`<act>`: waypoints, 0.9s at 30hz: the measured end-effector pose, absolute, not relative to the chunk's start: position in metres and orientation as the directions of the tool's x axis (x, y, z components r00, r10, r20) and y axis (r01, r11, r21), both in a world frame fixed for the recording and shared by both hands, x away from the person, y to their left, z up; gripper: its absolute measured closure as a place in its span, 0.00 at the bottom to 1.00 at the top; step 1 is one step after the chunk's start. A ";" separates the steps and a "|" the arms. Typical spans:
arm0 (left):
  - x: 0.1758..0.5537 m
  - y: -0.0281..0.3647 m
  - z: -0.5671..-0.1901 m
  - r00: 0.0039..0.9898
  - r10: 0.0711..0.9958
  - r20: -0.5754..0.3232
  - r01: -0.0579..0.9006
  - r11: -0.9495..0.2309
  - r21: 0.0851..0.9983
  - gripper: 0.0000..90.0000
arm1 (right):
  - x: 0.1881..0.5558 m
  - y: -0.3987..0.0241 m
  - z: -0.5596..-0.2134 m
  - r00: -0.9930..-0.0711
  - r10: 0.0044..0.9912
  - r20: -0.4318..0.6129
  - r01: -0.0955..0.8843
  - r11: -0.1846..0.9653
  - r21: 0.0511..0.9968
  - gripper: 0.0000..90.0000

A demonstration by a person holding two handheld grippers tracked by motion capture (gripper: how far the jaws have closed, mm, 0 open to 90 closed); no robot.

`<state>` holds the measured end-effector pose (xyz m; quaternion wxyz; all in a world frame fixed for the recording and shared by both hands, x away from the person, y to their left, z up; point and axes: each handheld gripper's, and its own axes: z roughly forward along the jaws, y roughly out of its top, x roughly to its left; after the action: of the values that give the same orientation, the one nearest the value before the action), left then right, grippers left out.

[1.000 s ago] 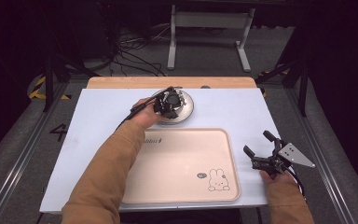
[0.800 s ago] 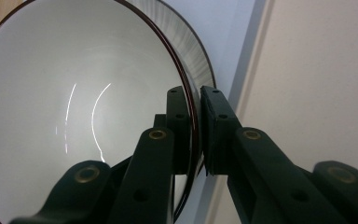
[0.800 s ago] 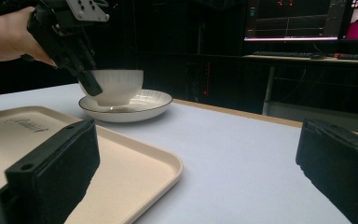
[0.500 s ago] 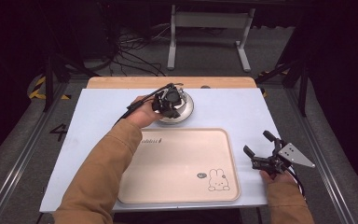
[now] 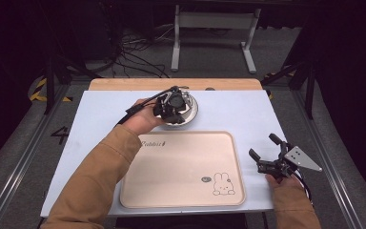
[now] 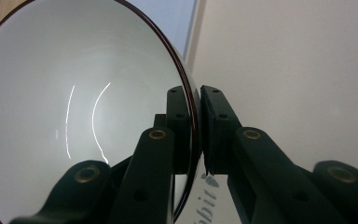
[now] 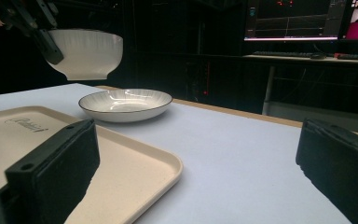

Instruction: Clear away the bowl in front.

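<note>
My left gripper is shut on the rim of a white bowl, one jaw inside and one outside. In the right gripper view the bowl hangs in the air, tilted a little, above and left of a shallow white plate with a dark rim. From above, that plate lies at the table's back middle, partly hidden by the gripper and bowl. A beige tray with a rabbit print lies in front of it. My right gripper stands open right of the tray, with nothing between its pads.
The light blue table top has bare room left of the tray and at the back right. A wooden strip runs along the far edge. Beyond it are a metal stand and cables on the floor.
The left gripper with the bowl has drifted slightly toward the tray. The right gripper has stayed where it was.
</note>
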<state>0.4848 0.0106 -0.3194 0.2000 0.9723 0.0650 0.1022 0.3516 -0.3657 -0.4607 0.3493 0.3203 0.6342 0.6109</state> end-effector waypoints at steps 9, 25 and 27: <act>0.456 0.001 -0.309 0.979 0.101 0.175 0.021 -0.914 0.404 0.92 | 0.352 -0.366 -0.461 -0.551 0.833 -0.051 -0.020 0.048 0.999 0.00; 0.419 0.002 -0.296 0.985 0.026 0.169 -0.046 -0.911 0.410 0.92 | 0.352 -0.366 -0.461 -0.551 0.833 -0.051 -0.021 0.048 0.999 0.00; 0.415 0.002 -0.296 0.985 0.019 0.170 -0.052 -0.915 0.401 0.92 | 0.352 -0.366 -0.461 -0.551 0.833 -0.051 -0.020 0.048 0.999 0.00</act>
<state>0.4153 0.0019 -0.2963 0.2063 0.9747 -0.0084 0.0852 0.3517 -0.3657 -0.4607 0.3490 0.3203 0.6341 0.6111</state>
